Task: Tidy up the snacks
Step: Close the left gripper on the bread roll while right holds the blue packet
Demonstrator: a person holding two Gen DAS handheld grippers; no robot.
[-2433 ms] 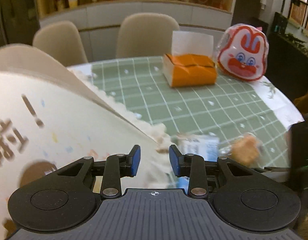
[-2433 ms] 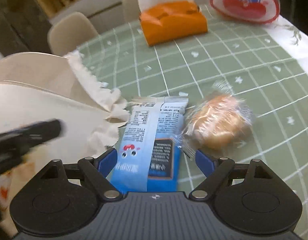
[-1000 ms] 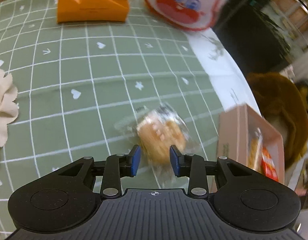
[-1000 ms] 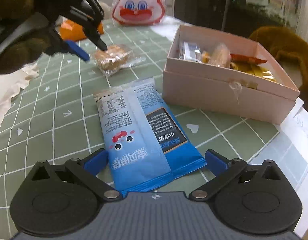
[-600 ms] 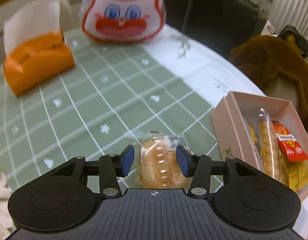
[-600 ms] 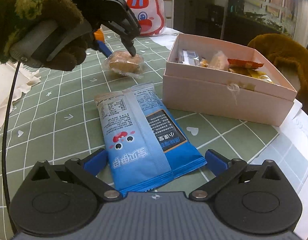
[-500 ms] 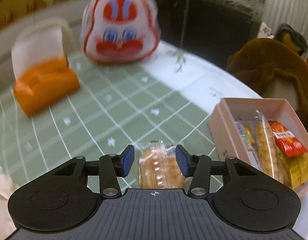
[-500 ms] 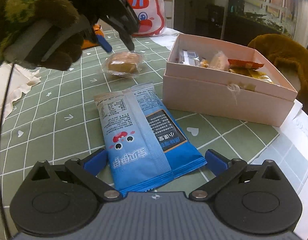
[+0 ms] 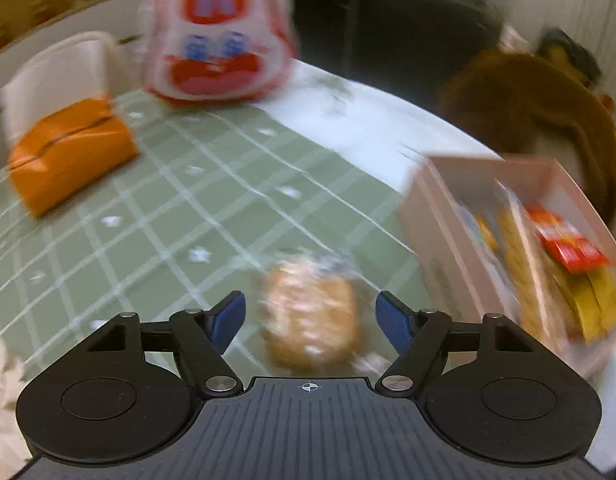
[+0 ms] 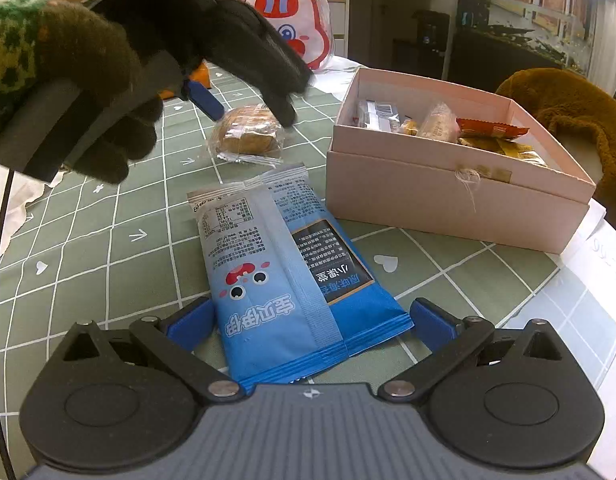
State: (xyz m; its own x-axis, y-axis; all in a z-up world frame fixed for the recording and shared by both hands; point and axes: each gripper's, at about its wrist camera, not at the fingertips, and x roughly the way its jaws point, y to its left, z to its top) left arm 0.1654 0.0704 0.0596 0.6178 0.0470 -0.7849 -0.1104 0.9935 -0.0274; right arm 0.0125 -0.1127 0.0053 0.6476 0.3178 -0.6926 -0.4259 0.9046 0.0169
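A wrapped round bun (image 9: 311, 316) lies on the green checked tablecloth (image 9: 168, 200), left of the pink box (image 9: 439, 240) that holds several snacks. My left gripper (image 9: 309, 316) is open, with its fingers on either side of the bun, apart from it. The bun also shows in the right wrist view (image 10: 248, 134) under the left gripper (image 10: 248, 110). A blue snack packet (image 10: 284, 276) lies flat in front of the pink box (image 10: 447, 196). My right gripper (image 10: 309, 326) is open, its fingers on either side of the packet's near end.
An orange tissue box (image 9: 68, 152) and a red-and-white rabbit bag (image 9: 220, 40) stand at the far side. A brown plush toy (image 9: 547, 116) sits behind the pink box. White frilly cloth (image 9: 0, 380) lies at the left edge.
My left gripper has opened wider around the bun and come lower over it. The right gripper and the blue packet have not moved.
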